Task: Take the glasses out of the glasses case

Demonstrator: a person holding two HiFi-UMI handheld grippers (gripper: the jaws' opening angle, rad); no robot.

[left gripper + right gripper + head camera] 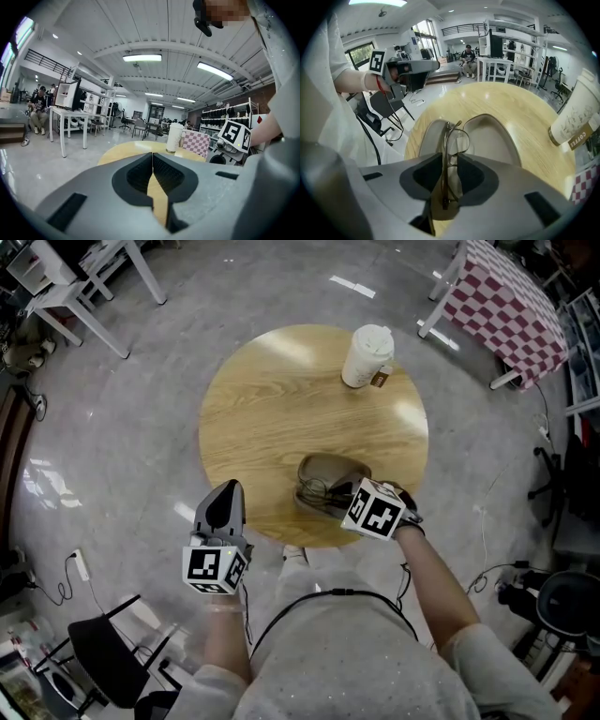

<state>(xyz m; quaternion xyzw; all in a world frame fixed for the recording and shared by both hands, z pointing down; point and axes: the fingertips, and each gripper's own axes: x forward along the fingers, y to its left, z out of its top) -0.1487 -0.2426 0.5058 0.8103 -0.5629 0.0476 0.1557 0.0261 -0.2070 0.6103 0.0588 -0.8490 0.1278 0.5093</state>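
Right tongs (pixel 450 161) are on the glasses (pixel 451 174). The folded frame stands edge-on between the pads, which look to touch it on both sides, so I read it as gripped. The glasses are still down in the open glasses case (pixel 492 136), which lies at the lower edge of the desk (pixel 272 409) in the head view.

Left tongs (pixel 153 164) are clenched on nothing and hang off the desk's lower-left rim.

To do the step well:
- Grip lightly; the frame is thin wire and the lenses sit right by the pads.
- Lift straight up until the frame clears the case wall, then move sideways.
- The case isn't pinned and may ride up with the frame. The left tongs could press on its rim.

Room:
- The case is close to the near rim, so don't drag toward the body.
- The paper cup (pixel 367 356) stands well apart at upper right.
- The centre and left of the desk are bare, good for set-down.
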